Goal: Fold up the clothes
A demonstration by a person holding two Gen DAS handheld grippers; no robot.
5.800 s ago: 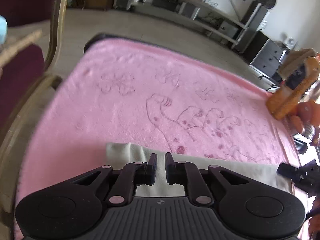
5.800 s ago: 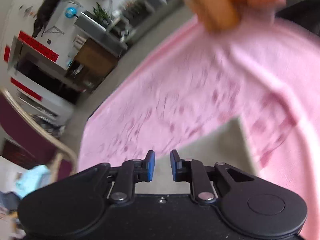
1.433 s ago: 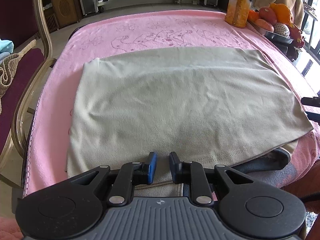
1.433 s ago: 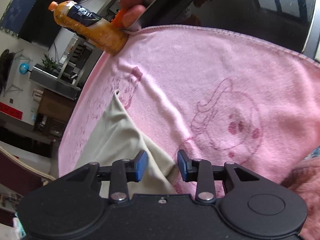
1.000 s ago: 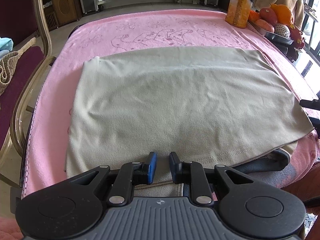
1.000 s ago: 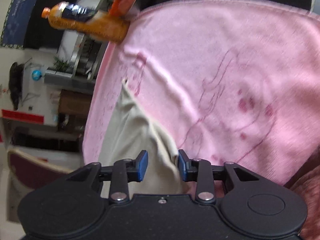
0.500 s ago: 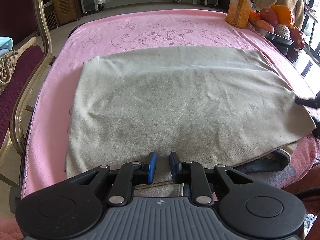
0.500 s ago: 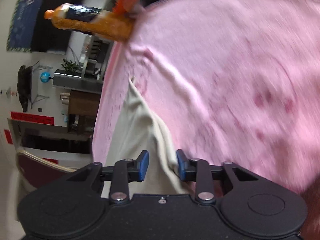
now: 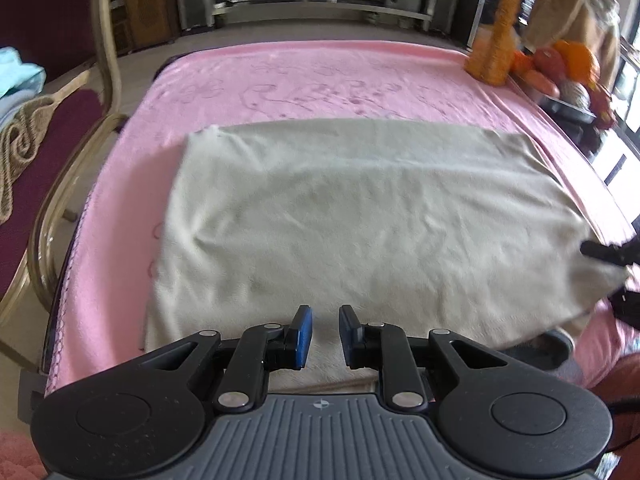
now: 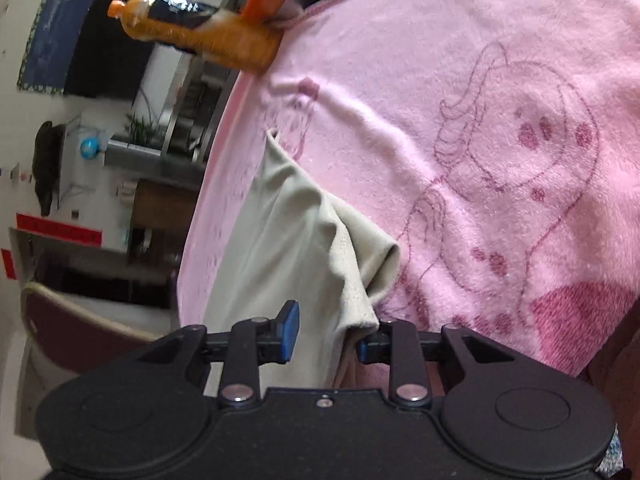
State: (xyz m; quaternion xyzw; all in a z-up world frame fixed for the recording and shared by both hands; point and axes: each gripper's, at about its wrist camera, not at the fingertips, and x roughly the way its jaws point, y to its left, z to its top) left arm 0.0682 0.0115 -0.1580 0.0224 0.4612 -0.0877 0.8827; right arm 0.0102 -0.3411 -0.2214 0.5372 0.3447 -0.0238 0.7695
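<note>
**Inspector:** Pink blanket (image 9: 360,76) covers the desk, shelving behind it. Report what changed, near to far.

**Assistant:** Nearest, the left gripper (image 9: 324,336) hangs at the garment's six o'clock hem, jaws a little apart and holding nothing, as they were a second ago. The beige garment (image 9: 360,216) has stayed spread flat. At three o'clock the right gripper (image 10: 328,332) has closed in on the side edge; a bunched fold of cloth now sits between its parted jaws, not yet pinched.

**Inspector:** Meaning?

**Assistant:** My judgement: a side fold is being set up; the cloth's raised edge suggests lifting has started.

**Inspector:** Counts?

**Assistant:** Two grippers, one garment, one blanket. Farther, one chair (image 9: 76,128) at nine o'clock; one orange bottle (image 9: 500,28) at one o'clock beside a fruit tray (image 9: 568,110), its fruit too blurred to count.
</note>
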